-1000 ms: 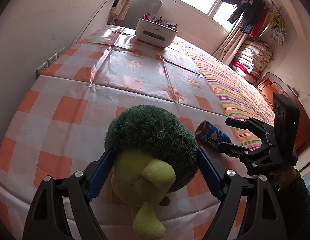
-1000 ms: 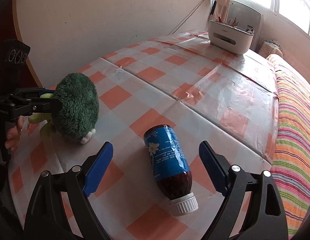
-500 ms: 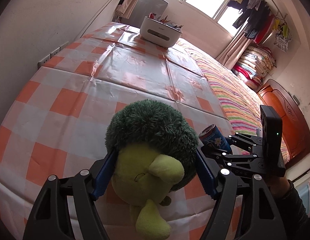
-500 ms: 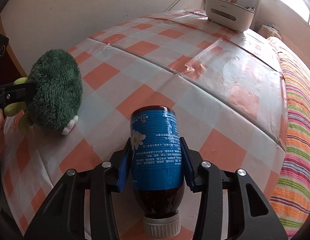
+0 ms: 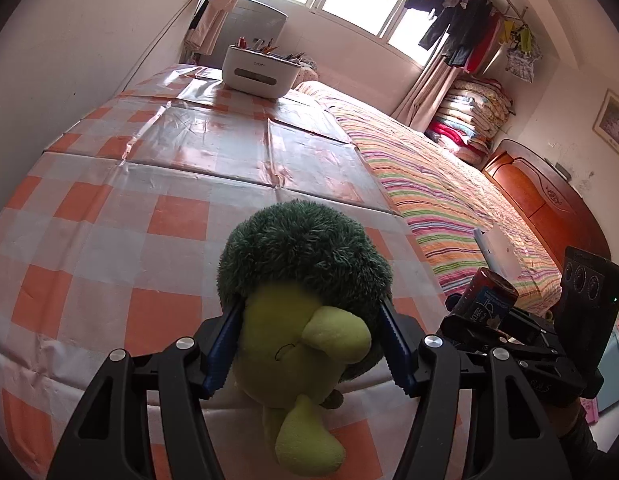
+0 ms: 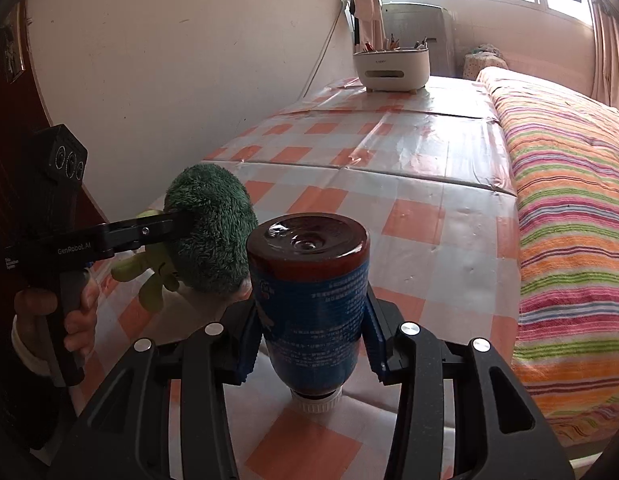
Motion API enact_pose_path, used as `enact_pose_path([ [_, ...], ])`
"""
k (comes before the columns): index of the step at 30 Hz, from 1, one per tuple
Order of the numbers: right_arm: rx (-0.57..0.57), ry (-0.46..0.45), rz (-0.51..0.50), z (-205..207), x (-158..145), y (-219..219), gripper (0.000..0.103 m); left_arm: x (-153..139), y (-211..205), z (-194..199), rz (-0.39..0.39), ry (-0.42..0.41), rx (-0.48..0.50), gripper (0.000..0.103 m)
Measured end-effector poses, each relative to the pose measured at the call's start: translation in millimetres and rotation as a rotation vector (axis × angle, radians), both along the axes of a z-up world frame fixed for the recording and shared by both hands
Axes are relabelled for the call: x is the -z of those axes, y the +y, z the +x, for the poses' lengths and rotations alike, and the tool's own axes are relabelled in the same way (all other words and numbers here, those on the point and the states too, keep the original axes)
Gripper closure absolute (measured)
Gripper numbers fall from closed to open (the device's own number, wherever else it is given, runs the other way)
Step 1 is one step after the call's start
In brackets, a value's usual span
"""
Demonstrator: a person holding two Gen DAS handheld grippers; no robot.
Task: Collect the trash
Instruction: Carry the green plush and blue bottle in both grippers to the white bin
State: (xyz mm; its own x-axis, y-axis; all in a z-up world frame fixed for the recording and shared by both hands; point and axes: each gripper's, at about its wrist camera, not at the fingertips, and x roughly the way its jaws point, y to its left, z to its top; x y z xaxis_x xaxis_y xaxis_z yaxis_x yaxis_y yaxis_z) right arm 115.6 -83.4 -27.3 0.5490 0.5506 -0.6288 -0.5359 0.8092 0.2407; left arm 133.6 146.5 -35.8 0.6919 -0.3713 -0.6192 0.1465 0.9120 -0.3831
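My left gripper (image 5: 309, 340) is shut on a plush broccoli toy (image 5: 305, 264) with a dark green head and yellow-green body, held above the near end of the table. The toy also shows in the right wrist view (image 6: 209, 232). My right gripper (image 6: 311, 340) is shut on a brown bottle with a blue label (image 6: 309, 296), cap end toward me, lifted off the table. In the left wrist view the bottle (image 5: 487, 296) and right gripper sit low at the right.
The table (image 5: 109, 208) has an orange-and-white checked plastic cover. A white organizer box with pens (image 5: 259, 70) stands at its far end. A bed with a striped blanket (image 5: 441, 200) runs along the table's right side. A wall is on the left.
Both grippers have risen, lifting the toy and the bottle off the table. The right gripper closed on the bottle a second ago; the left tightened on the toy.
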Motion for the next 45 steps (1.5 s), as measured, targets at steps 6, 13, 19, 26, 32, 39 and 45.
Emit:
enact_pose_path([
  [6, 0.057, -0.020, 0.039, -24, -7, -31, 0.061, -7, -32, -17, -0.008, -0.033, 0.059, 0.042],
  [13, 0.092, -0.058, 0.050, -43, -14, -54, 0.061, -14, -55, -30, -0.029, -0.062, 0.090, 0.042],
  [19, 0.144, -0.070, 0.061, -50, -18, -75, 0.061, -19, -75, -33, -0.037, -0.082, 0.132, 0.042],
  [26, 0.196, -0.097, 0.071, -63, -26, -96, 0.061, -25, -99, -39, -0.033, -0.093, 0.182, 0.042],
  [32, 0.237, -0.106, 0.088, -73, -31, -115, 0.061, -29, -116, -46, -0.031, -0.108, 0.217, 0.042],
  [39, 0.285, -0.132, 0.081, -80, -34, -130, 0.061, -31, -136, -54, -0.023, -0.115, 0.260, 0.042],
  [45, 0.329, -0.152, 0.078, -93, -34, -146, 0.061, -33, -152, -59, -0.022, -0.119, 0.298, 0.042],
])
